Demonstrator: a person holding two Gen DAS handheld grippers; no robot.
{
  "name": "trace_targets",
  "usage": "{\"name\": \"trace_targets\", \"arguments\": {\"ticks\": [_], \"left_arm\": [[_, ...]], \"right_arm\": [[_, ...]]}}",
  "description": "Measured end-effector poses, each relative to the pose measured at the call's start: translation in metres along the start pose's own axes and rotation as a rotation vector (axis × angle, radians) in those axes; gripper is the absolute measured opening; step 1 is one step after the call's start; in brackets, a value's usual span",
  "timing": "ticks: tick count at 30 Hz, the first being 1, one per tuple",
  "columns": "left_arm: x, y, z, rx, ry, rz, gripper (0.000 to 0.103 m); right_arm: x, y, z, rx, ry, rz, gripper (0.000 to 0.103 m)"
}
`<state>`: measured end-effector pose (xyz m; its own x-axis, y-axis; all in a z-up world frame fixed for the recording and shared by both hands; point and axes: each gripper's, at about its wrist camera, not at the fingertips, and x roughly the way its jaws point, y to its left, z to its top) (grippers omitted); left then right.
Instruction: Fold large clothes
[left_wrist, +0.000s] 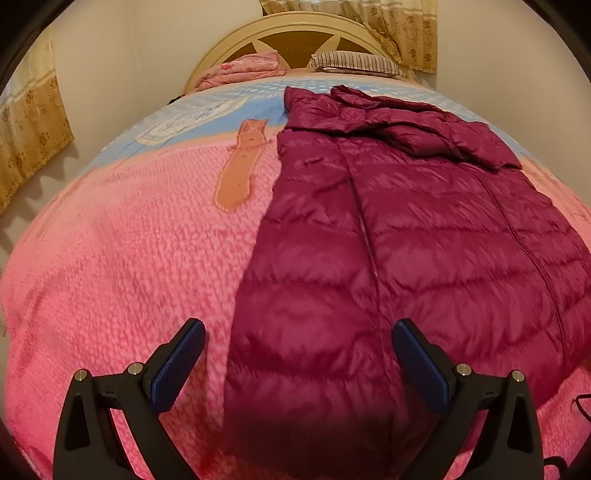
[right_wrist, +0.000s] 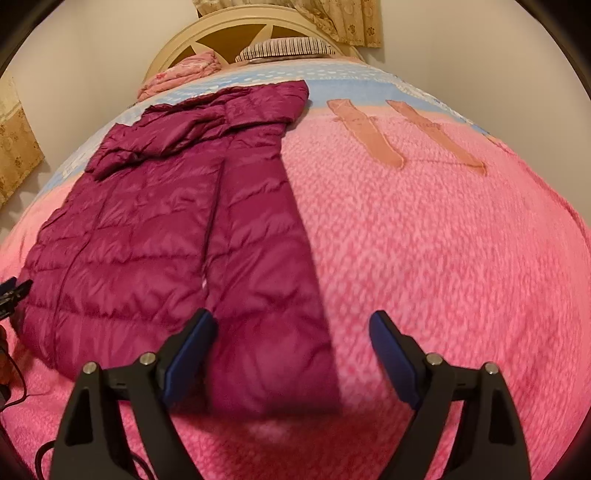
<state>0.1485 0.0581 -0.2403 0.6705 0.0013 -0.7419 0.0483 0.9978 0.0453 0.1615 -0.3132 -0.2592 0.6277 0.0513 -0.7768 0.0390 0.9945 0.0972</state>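
Two claws in view, one per wrist camera, both over the near end of the bed. Left claw: jaws spread wide, nothing between the pads, no contact with fabric visible. Right claw: jaws also wide apart and empty.

Task item: one magenta quilted down jacket, laid flat and lengthwise on the pink blanket that covers the bed. Collar end points toward the headboard; hem end lies nearest the claws. A sleeve or folded part lies across the upper body of the jacket, on the collar end. Centre seam runs from collar to hem.

Position relative to jacket: the left claw hangs above the hem, straddling its left edge, so that blanket shows under the left finger and jacket under the right. In the right wrist view the jacket sits left of centre; the right claw hangs above the hem's right corner, left finger over jacket, right finger over blanket.

Beyond the jacket's collar: folded pink bedding and a striped pillow against the headboard. Curtains hang behind.
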Motion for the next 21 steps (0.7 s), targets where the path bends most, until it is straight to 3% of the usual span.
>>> {"name": "trace_targets", "arguments": {"ticks": [3, 5, 11, 12, 13, 16, 21], "left_arm": [[-0.003, -0.001, -0.001, 0.005, -0.010, -0.021, 0.101], [-0.005, -0.001, -0.001, 0.008, -0.018, -0.046, 0.100], [-0.005, -0.003, -0.002, 0.005, 0.010, -0.145, 0.042], [-0.008, -0.005, -0.002, 0.015, 0.001, -0.146, 0.022], [-0.014, -0.008, -0.002, 0.044, -0.018, -0.137, 0.011], [-0.031, -0.014, -0.004, 0.100, -0.074, -0.111, 0.007], [-0.071, -0.003, 0.000, 0.106, -0.155, -0.141, 0.005]], "right_arm": [[-0.004, 0.004, -0.005, -0.008, -0.005, 0.016, 0.072], [-0.006, 0.008, -0.007, -0.018, -0.004, 0.050, 0.052], [-0.007, 0.010, -0.009, 0.004, -0.005, 0.125, 0.016], [-0.008, 0.010, -0.010, 0.007, -0.011, 0.133, 0.014], [-0.010, 0.012, -0.010, 0.004, -0.017, 0.135, 0.012], [-0.024, 0.015, -0.010, 0.004, -0.055, 0.151, 0.010], [-0.065, 0.013, -0.003, 0.004, -0.139, 0.187, 0.008]]}}
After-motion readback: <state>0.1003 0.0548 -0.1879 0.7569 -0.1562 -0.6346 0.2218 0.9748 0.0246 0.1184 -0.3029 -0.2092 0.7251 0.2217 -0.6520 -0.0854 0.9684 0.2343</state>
